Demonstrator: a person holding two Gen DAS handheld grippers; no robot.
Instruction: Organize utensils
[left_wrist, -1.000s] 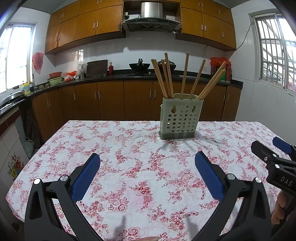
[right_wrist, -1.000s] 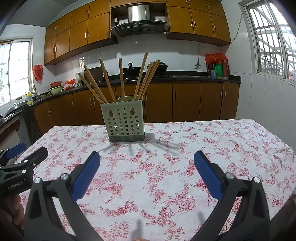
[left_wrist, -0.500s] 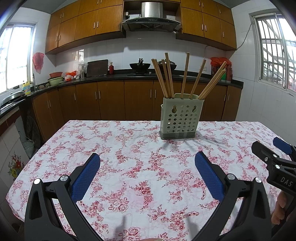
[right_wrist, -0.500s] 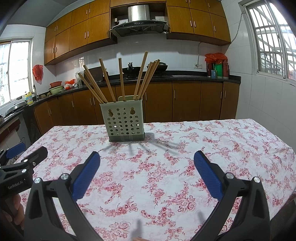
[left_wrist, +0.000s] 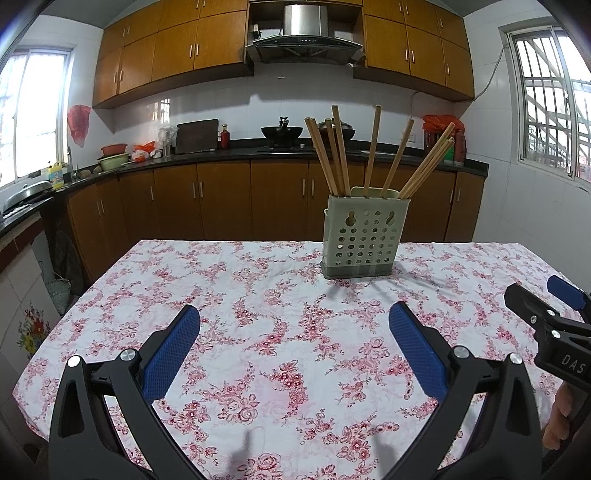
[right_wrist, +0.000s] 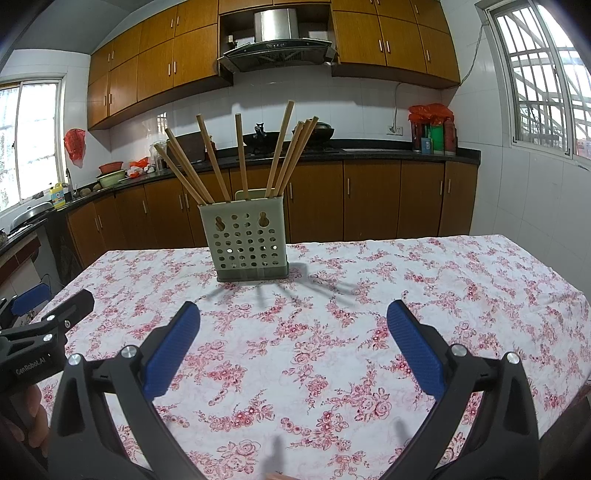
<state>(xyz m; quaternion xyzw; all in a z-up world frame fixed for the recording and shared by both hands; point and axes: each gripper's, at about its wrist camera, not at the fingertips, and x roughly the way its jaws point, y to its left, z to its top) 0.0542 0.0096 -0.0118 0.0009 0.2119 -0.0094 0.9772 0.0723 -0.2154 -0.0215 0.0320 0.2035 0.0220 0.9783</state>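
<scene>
A pale green perforated utensil holder (left_wrist: 364, 238) stands upright on the far side of the floral-cloth table (left_wrist: 258, 332). Several wooden chopsticks (left_wrist: 375, 147) stand fanned out inside it. It also shows in the right wrist view (right_wrist: 249, 240) with the chopsticks (right_wrist: 240, 155). My left gripper (left_wrist: 293, 347) is open and empty, low over the near part of the table. My right gripper (right_wrist: 293, 345) is open and empty, beside the left one. Each gripper shows at the edge of the other's view, the right one (left_wrist: 546, 314) and the left one (right_wrist: 48, 317).
Wooden kitchen cabinets (left_wrist: 221, 203) and a dark counter with bowls, a wok and bottles run behind the table. The table's left edge (left_wrist: 74, 306) drops to a tiled floor. A window (left_wrist: 550, 110) is on the right wall.
</scene>
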